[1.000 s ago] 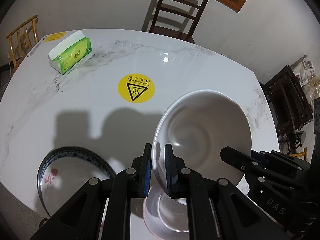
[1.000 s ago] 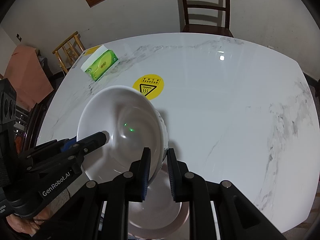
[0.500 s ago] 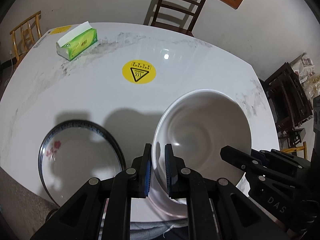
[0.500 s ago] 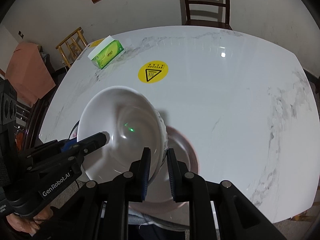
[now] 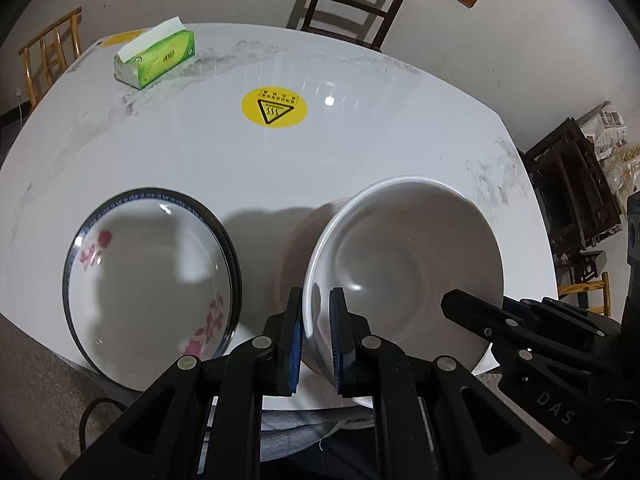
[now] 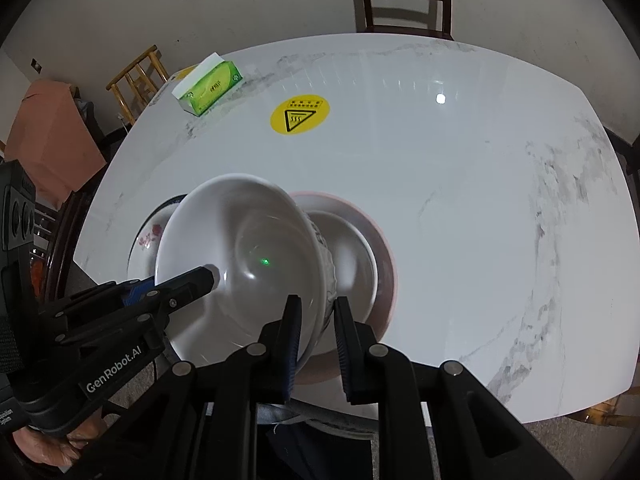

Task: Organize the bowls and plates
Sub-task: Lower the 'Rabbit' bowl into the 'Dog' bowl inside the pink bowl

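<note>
White marble table (image 5: 360, 152) in the left view bears a yellow round heat-warning sticker (image 5: 274, 108), the left claw (image 5: 316, 320) pinching the plain white bowl (image 5: 400, 264) beside "DAS"; right view: right claw (image 6: 316, 320) pinches its opposite rim, "GenRobot.AI".

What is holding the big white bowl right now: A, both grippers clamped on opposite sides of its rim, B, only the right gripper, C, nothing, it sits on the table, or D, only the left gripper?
A: the left gripper pinches one side of the white bowl rim, and the right gripper pinches the opposite side, with the bowl tilted above the pink-rimmed plate.
</note>
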